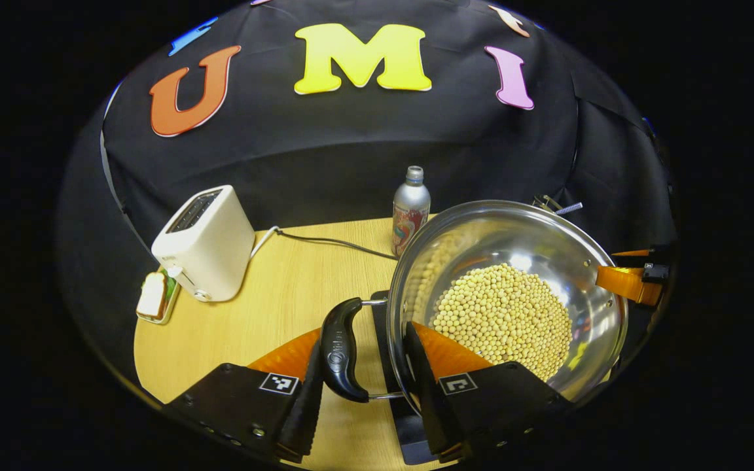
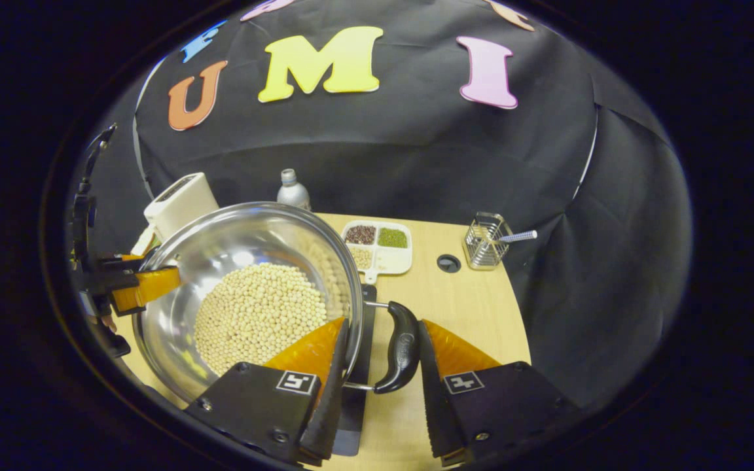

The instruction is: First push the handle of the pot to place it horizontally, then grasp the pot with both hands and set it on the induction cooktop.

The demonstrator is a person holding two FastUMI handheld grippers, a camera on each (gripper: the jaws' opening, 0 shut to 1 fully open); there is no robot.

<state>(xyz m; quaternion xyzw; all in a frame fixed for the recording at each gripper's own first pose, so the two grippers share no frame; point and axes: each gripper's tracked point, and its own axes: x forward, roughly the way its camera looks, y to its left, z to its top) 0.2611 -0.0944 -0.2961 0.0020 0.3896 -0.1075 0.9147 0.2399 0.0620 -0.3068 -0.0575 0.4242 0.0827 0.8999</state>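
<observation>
The pot (image 1: 504,297), full of pale beans (image 1: 504,320), hangs tilted above the dark cooktop (image 1: 410,418). The left tool (image 1: 364,373) stands slightly open around its black side handle (image 1: 343,350), one finger over the rim. The right tool (image 2: 380,366) straddles the opposite handle (image 2: 400,347) likewise. With neither visibly clamped, the pot could tip toward the cooktop and spill beans.

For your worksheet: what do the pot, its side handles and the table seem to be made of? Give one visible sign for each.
Pot: polished metal, probably stainless steel; its inner wall mirrors the beans.
Handles: dark, smooth, likely moulded plastic, with a soft sheen, on thin metal rods.
Table: pale wood or wood-look laminate; faint grain lines.
</observation>
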